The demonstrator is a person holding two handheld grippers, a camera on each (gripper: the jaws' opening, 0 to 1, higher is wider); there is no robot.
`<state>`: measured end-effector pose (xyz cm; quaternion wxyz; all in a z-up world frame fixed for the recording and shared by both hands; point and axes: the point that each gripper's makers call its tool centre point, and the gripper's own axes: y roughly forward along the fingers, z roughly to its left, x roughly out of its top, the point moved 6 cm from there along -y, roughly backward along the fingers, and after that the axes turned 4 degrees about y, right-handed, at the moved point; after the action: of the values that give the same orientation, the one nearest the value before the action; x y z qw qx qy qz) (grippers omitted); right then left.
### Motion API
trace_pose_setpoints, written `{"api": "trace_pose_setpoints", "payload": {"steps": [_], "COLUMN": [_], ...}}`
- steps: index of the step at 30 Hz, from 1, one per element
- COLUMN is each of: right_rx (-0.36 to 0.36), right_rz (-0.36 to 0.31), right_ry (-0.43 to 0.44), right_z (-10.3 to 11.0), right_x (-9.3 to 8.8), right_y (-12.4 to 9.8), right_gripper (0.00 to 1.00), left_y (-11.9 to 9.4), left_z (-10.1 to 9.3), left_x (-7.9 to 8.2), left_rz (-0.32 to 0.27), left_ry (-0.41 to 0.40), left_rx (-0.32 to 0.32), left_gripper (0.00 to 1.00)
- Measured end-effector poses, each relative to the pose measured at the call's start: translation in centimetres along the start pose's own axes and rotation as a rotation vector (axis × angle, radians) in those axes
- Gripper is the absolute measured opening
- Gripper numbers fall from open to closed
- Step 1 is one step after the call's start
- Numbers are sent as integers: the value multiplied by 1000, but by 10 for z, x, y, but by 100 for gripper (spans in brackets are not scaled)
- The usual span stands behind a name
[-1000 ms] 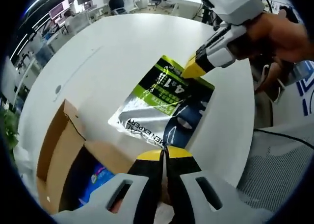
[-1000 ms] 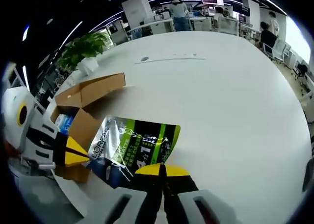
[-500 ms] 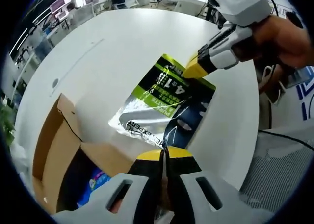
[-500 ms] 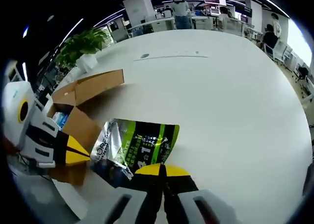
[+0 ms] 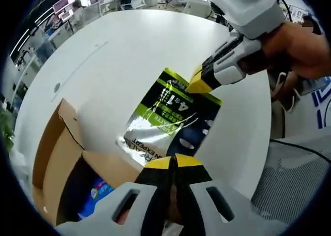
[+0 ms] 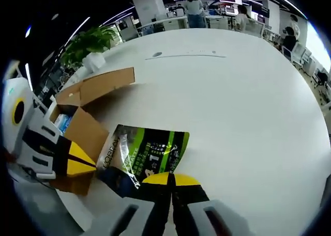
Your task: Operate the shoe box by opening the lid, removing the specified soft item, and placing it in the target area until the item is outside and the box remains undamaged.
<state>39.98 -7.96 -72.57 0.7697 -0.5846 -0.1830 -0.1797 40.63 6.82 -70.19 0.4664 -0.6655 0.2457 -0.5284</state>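
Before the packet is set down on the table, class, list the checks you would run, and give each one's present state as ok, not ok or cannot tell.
1. Packet out of the box: ok, it is over the white table, beside the box.
2. Right gripper shut on the packet's green end: ok.
3. Left gripper shut on the dark end: ok.
4. Box undamaged: cannot tell; the flaps stand open and no tear shows on the visible sides.
5. Table past the packet free for setting down: ok, bare white surface.
6. Packet flat on the table: cannot tell.
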Motion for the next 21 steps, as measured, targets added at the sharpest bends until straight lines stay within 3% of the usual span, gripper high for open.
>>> {"api": "trace_pose_setpoints", "payload": {"steps": [5,8,17,21], "right_rx": [-2,-4,-24,-10], "right_rz": [-2,-16,-11,-51], "right_ry": [-1,33,22,52], "right_z": [-1,-3,-5,-6], "right_x": [0,0,-3,3], "right_y": [1,1,5,4], "right_gripper": [0,0,0,0], "left_y": [-2,-4,-10,-14], "left_z": [0,-2,-3,-4], "left_x": [-3,-4,-6,-5], "left_rz": [-10,-44,-69,-88], "left_ry": [-25,-92,-117,-144], "left_rx": [0,-34,-43,-53], "left_gripper": [6,9,9,10]}}
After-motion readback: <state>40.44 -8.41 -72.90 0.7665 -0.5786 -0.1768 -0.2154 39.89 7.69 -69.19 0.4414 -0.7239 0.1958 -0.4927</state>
